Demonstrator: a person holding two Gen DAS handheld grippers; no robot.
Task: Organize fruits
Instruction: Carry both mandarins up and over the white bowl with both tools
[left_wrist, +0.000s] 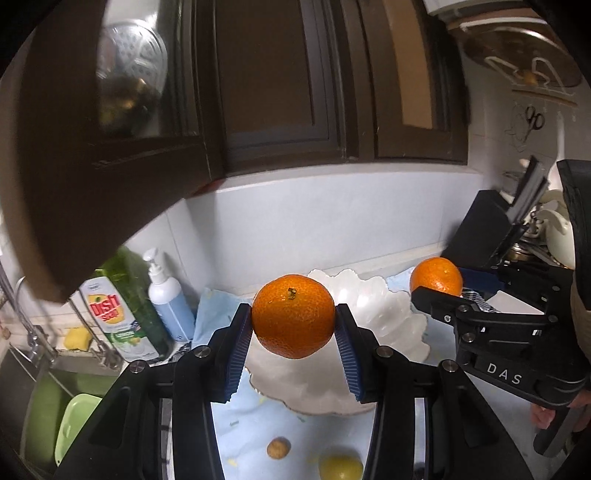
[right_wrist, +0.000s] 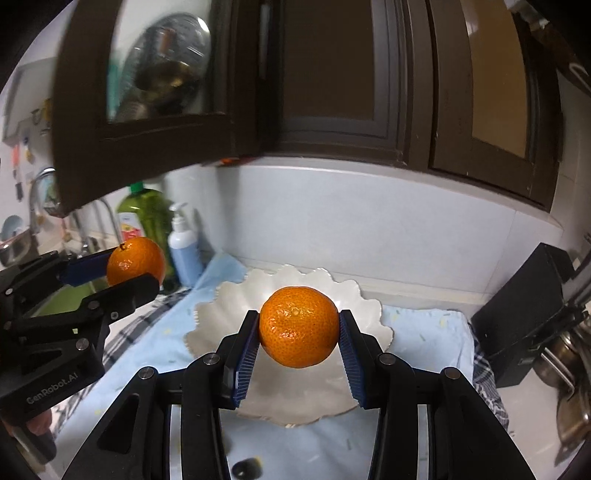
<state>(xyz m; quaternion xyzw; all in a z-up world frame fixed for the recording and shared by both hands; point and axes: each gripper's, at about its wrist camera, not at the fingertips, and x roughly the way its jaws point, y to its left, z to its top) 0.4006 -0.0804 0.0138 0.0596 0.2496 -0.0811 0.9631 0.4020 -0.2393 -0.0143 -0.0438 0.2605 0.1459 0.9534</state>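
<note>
Left tongs (left_wrist: 293, 325): you are clenching these on the left mandarin (left_wrist: 293, 316), 1 blue pad pressing each flank, the fruit hanging in the air above the near-left part of the white bowl (left_wrist: 388, 317).
Left mandarin: it is sitting stem-scar up and level between the pads; judging by the round, firm skin, you are needing only light pressure, so avoid squeezing harder.
Step in hand: you are carrying 2 mandarins toward the bowl at once, by my reading. Bring each one low over the bowl's floor before you let go, since a round fruit dropped from height is likely to roll or bounce over the scalloped rim.
White bowl: it is resting on the blue cloth (right_wrist: 424, 332) on the table, and I am seeing no fruit in it, though the tongs and mandarins are hiding part of its floor.
Loose fruit: 1 small brown fruit (left_wrist: 277, 447) and 1 yellow-green fruit (left_wrist: 340, 467) are lying on the cloth nearer you than the bowl, still waiting to be sorted.
Right tongs (right_wrist: 298, 338): you are gripping the right mandarin (right_wrist: 298, 326) the same way, over the bowl's middle.
Spacing: the 2 tongs are standing well apart; lower them to separate spots so the fruits are not knocking together.
Sink (left_wrist: 44, 391): at far left, it is holding a green basin (left_wrist: 74, 424).
</note>
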